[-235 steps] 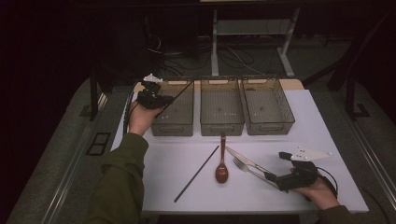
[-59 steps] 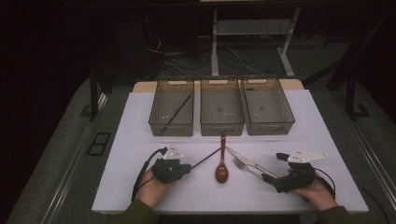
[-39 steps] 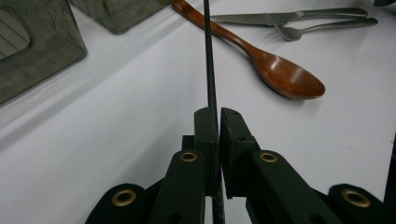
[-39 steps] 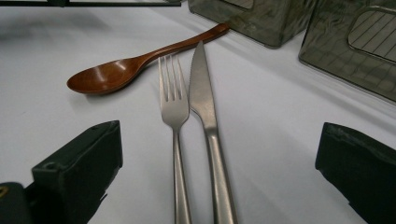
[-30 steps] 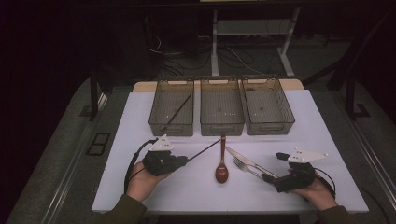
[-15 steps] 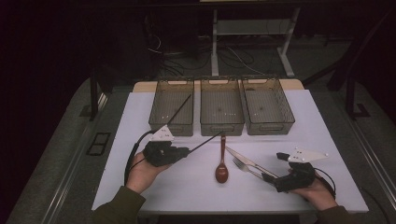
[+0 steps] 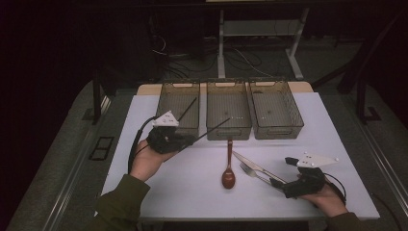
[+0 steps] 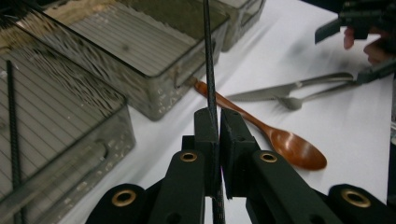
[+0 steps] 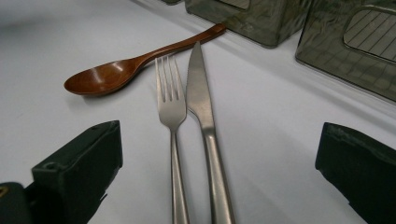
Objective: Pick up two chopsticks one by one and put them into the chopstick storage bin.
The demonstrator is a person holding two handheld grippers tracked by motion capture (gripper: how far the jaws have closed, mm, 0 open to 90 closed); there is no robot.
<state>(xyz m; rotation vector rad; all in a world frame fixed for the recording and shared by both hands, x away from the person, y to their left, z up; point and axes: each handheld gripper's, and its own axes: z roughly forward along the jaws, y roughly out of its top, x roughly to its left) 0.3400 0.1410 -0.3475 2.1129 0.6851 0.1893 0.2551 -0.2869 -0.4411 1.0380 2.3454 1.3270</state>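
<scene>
My left gripper (image 7: 189, 141) hovers above the white table (image 7: 192, 192) in front of the left bin (image 7: 162, 103), shut on a thin black chopstick (image 7: 214, 127) whose tip points toward the middle bin (image 7: 229, 132). In the left gripper view the pads (image 8: 206, 135) pinch the chopstick (image 8: 209, 70). A second chopstick (image 7: 188, 109) leans inside the left bin. My right gripper (image 7: 278, 183) rests low on the table at the right, open. The handles of the fork (image 9: 170, 102) and the knife (image 9: 201, 98) lie between the jaws of that gripper (image 9: 222, 137), untouched.
A brown wooden spoon (image 7: 228, 175) lies mid-table, bowl toward me, left of the fork (image 7: 250, 171) and knife (image 7: 248, 161). The right bin (image 7: 279, 131) stands beside the middle one. A cable trails from the left gripper over the table's left part.
My left gripper came back from the left bin, took the chopstick off the table, and has since lifted it up and away toward the bins. The right gripper has kept still.
</scene>
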